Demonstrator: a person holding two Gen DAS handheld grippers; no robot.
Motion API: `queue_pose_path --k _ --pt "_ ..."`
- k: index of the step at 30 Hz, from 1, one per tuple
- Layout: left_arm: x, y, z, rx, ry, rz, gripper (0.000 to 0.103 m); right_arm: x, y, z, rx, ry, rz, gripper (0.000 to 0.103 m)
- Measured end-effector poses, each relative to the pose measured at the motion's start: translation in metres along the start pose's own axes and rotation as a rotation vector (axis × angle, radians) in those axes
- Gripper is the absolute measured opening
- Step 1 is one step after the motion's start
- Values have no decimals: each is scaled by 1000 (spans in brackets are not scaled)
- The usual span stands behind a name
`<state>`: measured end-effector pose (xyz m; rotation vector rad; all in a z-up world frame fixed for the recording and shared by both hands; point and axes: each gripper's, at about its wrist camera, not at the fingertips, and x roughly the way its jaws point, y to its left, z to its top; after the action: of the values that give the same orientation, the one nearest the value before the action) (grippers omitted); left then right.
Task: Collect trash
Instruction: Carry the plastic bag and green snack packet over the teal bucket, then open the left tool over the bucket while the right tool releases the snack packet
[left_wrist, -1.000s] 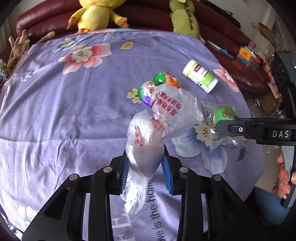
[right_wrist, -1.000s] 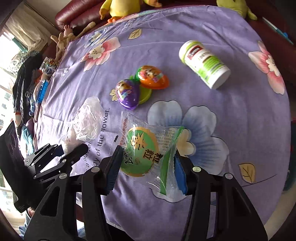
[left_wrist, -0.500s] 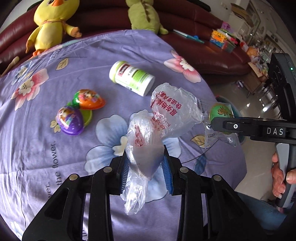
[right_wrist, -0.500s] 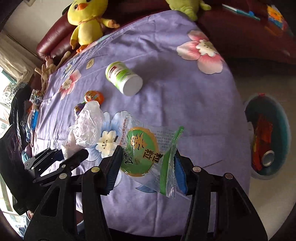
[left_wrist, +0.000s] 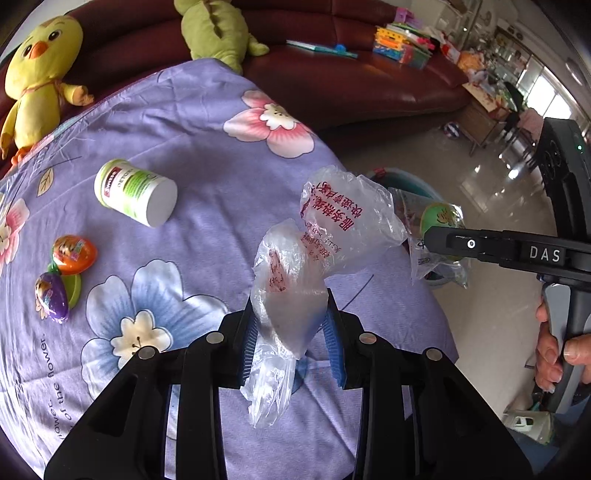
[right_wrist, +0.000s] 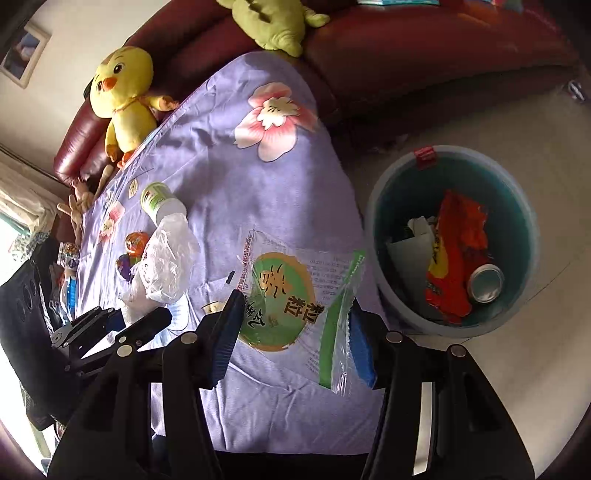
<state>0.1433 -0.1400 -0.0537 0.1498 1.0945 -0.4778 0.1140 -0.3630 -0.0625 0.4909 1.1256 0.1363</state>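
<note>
My left gripper (left_wrist: 291, 339) is shut on a crumpled clear plastic bag (left_wrist: 325, 251) with red print and holds it above the right edge of the purple flowered table (left_wrist: 207, 147). My right gripper (right_wrist: 291, 332) is shut on a clear snack wrapper (right_wrist: 291, 295) with a green round label, held in the air just left of a teal trash bin (right_wrist: 384, 229) on the floor. The bin holds a red wrapper (right_wrist: 454, 258), a can (right_wrist: 485, 284) and paper. In the left wrist view the right gripper (left_wrist: 436, 240) is to the right with the wrapper (left_wrist: 439, 218).
A white-and-green bottle (left_wrist: 135, 192) lies on the table. Orange (left_wrist: 74, 254) and purple (left_wrist: 51, 297) toy eggs lie at its left. A yellow plush chick (left_wrist: 37, 74) and a green plush (left_wrist: 218, 29) sit on the red sofa (left_wrist: 351, 85) behind. Tiled floor lies to the right.
Both grippers have swung right with their trash, from over the table's middle to its right edge. The teal bin has come close beside the right gripper.
</note>
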Motion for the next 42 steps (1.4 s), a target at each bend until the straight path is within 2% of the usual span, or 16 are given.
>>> queue_pose_path --k 6,13,26,37,39,41,42 --pt "16 -34 14 43 30 -9 33 -18 -51 1 96 -43 10 51" --pt "29 -75 29 93 44 -24 33 -38 -91 0 157 -83 17 52" --pt "54 -126 72 134 34 -62 33 -68 -150 10 250 -144 -26 53" --pt "114 -146 98 119 112 -93 34 -61 -179 24 301 -134 -57 53" --pt "122 -146 103 105 120 -91 38 -59 -183 27 308 -130 -63 54" --pt "128 -146 107 94 122 -80 58 -57 -184 29 314 -128 -69 54" --pt "130 -147 109 92 121 -77 63 -56 -186 31 316 -126 -72 54"
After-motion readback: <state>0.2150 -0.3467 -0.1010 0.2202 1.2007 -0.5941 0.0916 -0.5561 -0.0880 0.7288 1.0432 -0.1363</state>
